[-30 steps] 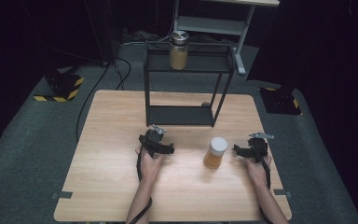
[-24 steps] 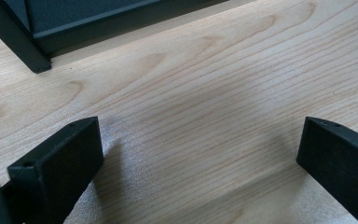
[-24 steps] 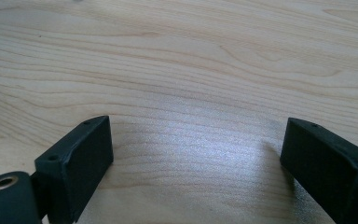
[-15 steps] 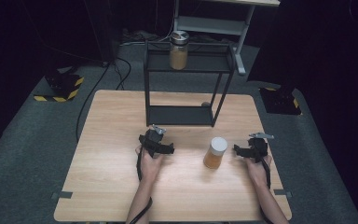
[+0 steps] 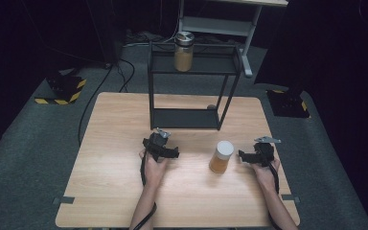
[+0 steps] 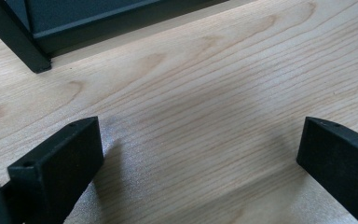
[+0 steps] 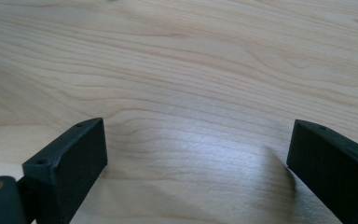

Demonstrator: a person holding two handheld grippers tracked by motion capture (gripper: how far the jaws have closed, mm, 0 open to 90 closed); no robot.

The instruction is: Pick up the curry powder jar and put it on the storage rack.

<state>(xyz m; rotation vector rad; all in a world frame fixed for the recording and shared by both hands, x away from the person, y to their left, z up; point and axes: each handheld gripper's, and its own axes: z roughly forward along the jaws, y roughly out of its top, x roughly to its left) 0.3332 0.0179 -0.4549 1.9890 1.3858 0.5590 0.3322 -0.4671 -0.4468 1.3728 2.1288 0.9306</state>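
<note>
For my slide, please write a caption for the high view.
Two open grippers, left and right, flank a white-lidded amber jar on a wooden table.

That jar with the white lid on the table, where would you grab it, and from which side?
Probably around the amber body of the jar, below its white lid, coming in level from its right, where the right gripper lies open beside it. The jar stands upright and its round sides suit two jaws; the lid might slip or turn.

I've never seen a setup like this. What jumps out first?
Probably the white-lidded jar of amber stuff standing on the wooden table, between two hand-held grippers, left and right, both with fingers spread and empty. Behind stands a black shelf rack with a second jar on its top level.
</note>
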